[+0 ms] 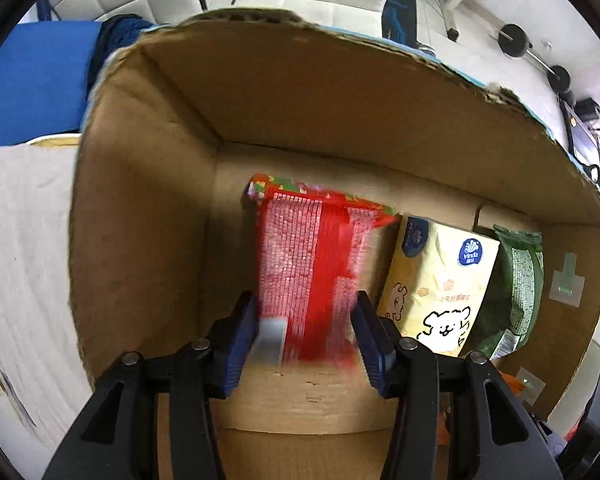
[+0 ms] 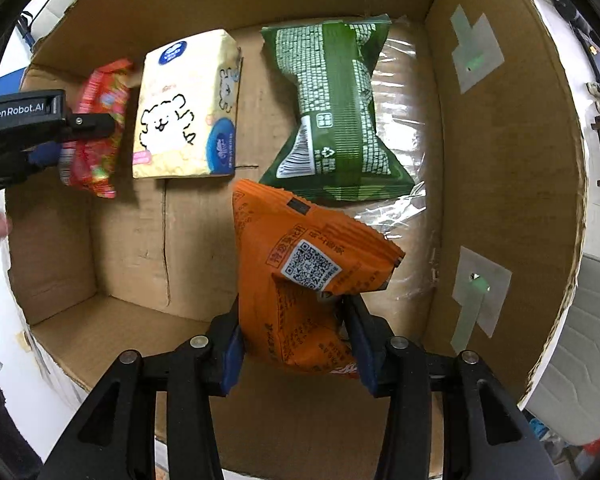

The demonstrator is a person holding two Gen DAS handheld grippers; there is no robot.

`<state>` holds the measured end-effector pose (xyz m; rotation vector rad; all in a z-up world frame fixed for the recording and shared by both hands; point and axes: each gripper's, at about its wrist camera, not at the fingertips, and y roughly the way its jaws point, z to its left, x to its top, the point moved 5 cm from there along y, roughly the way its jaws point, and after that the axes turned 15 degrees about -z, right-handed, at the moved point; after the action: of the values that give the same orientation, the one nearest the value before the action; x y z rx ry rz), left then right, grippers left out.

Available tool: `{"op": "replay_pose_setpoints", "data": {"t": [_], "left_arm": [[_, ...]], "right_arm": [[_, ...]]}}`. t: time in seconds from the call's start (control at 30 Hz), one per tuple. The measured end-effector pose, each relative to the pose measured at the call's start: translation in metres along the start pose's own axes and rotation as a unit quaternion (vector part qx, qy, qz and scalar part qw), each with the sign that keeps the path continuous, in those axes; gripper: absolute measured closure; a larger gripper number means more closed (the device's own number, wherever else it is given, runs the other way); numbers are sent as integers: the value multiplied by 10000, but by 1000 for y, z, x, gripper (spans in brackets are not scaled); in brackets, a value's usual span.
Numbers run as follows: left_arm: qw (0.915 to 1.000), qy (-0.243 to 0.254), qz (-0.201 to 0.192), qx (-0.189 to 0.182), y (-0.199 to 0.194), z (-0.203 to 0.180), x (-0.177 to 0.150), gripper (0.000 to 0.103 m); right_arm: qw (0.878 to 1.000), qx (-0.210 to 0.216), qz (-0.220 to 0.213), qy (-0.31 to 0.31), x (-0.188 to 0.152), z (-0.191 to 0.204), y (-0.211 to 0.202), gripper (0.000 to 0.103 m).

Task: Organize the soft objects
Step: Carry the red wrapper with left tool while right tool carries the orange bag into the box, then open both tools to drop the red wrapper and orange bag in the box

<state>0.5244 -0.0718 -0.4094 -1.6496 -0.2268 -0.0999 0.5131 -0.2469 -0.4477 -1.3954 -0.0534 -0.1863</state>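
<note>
My left gripper is shut on a red snack pack and holds it inside the cardboard box, near its left side. The red pack and the left gripper also show in the right wrist view. A yellow Vinda tissue pack and a green snack pack lie on the box floor. My right gripper is shut on an orange snack pack and holds it above the box floor, in front of the green pack.
The box walls rise on all sides, with tape patches on the right wall. Clear plastic film lies under the green pack. A white cloth covers the surface left of the box. A blue object stands behind.
</note>
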Motion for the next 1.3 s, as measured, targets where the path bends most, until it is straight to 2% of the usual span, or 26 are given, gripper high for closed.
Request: {"op": "replay_pose_setpoints", "data": {"t": [0.17,0.33,0.47,0.6,0.77,0.83,0.87,0.9,0.93,1.17,1.3], "left_arm": [[10000,66,26,24,-5,-3,1,55],[9998,120,-126,59,-20,-2,-2,52],[9995,155,-285,1,-39,-1,-16,52],[9983,278,-513,61,-59,0,-31,49],[9968,221,-760,83,-77,9,-47,29],[9959,224,-866,142,-83,12,-53,14],[9952,262,-922,196,-86,14,-56,10],[9946,302,-964,226,-88,14,-57,6],[9938,359,-1021,257,-91,14,-59,5],[9916,425,-1214,113,-114,7,-77,4],[9870,477,-1527,174,-140,5,-87,4]], "right_arm": [[10000,-1,-13,16,7,0,-9,45],[9999,-86,-128,-8,13,0,-21,42],[9996,-105,-275,13,15,2,-29,23],[9988,-185,-450,-21,18,1,-42,21],[9977,-195,-645,-41,15,2,-57,11],[9972,-222,-710,-72,15,5,-60,8],[9970,-224,-742,-63,14,4,-63,1],[9966,-229,-793,-53,14,4,-66,0],[9961,-260,-843,-60,12,7,-67,0],[9911,-472,-1234,-161,6,12,-91,0],[9877,-488,-1475,-194,-2,18,-112,0]]}}
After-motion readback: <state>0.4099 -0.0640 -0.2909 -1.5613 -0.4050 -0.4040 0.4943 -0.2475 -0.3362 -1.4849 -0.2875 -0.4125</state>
